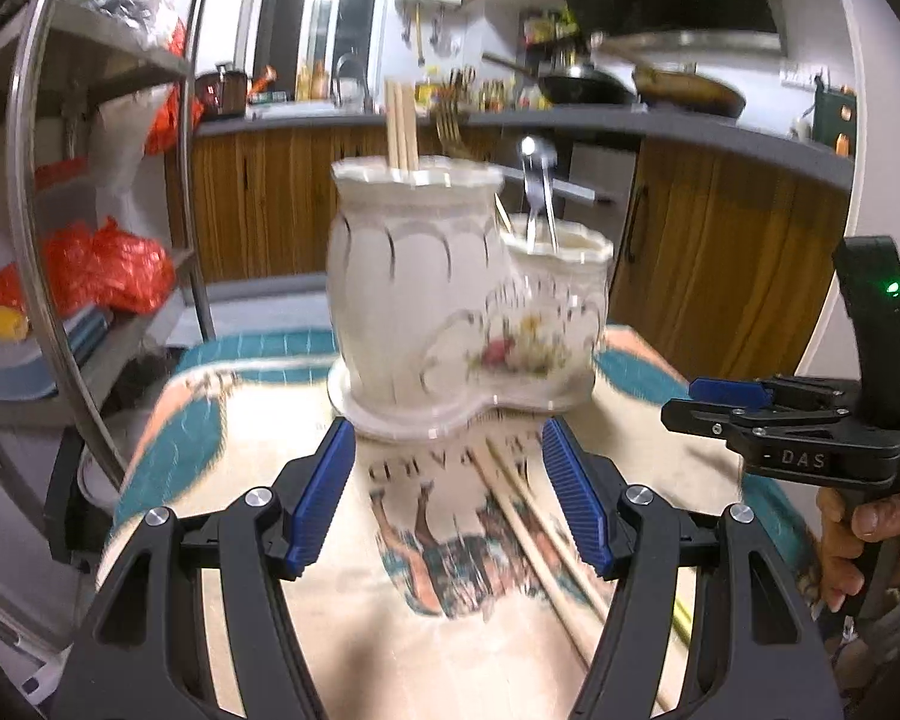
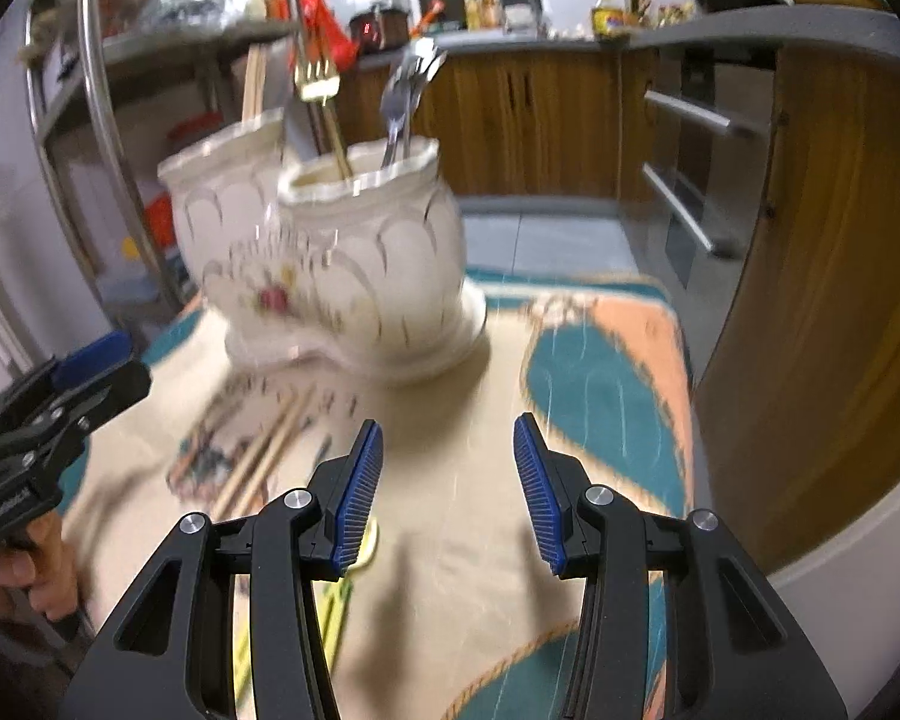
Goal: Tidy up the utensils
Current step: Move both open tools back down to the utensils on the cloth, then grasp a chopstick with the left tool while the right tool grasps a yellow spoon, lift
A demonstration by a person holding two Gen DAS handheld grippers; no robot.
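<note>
My left gripper (image 1: 448, 489) and right gripper (image 2: 448, 489) have fingers open, holding nothing. Two chopsticks (image 1: 534, 516) lie on the counter (image 1: 342, 630). One white holder (image 1: 438, 300) has two cups.

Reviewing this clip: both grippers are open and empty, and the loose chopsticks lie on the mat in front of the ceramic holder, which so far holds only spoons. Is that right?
Not quite. The ceramic holder already holds more than spoons: the right wrist view shows a gold fork and upright chopsticks too. The rest stands: left gripper and right gripper open and empty, loose chopsticks on the mat.

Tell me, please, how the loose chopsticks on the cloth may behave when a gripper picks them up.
The chopsticks look thin, stiff and probably light. Being slender and lying flat on the cloth, they may slip or roll between the pads. They lie close together, so one may come up with the other.
</note>
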